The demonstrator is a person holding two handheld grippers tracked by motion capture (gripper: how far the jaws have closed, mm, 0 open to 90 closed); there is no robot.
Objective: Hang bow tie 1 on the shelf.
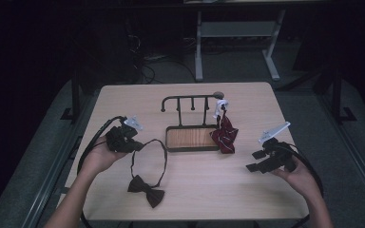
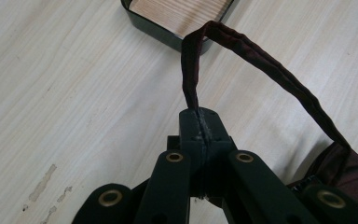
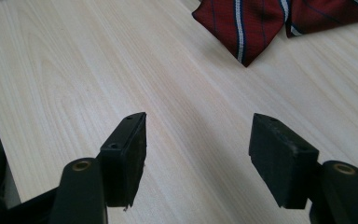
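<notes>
High view, from the left: left gripper (image 1: 132, 142) is pinched tight on the strap (image 1: 148, 156) of the dark bow tie (image 1: 146, 189), whose knot lies near-left on the table (image 1: 247, 190); soft, light and limp, it is probably best held by the strap; the rack (image 1: 192, 124) stands centre, a striped tie (image 1: 225, 133) hanging at its right, possibly crowding a hook; right gripper (image 1: 255, 160) hovers gaping, empty.
</notes>
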